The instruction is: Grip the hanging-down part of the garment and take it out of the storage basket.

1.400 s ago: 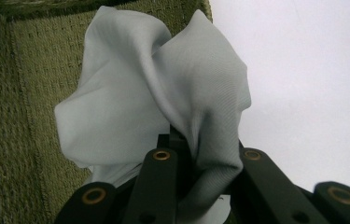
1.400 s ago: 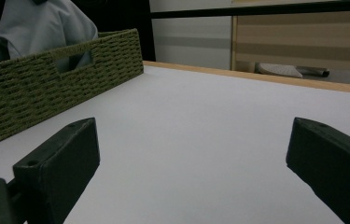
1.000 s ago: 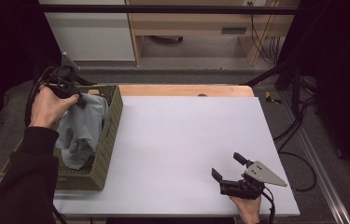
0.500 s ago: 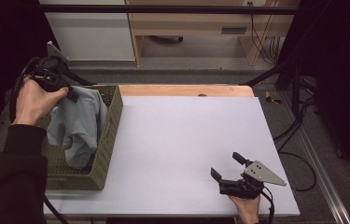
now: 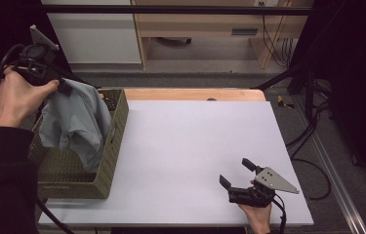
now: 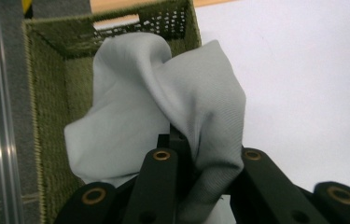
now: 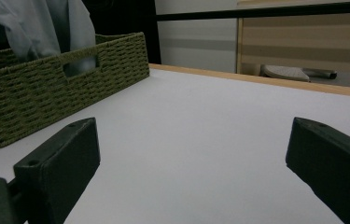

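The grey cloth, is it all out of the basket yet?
Not quite. The left tool holds the grey cloth up, but its bottom hangs inside the basket.

No text, label, brand, number or sign can be read in any of the views
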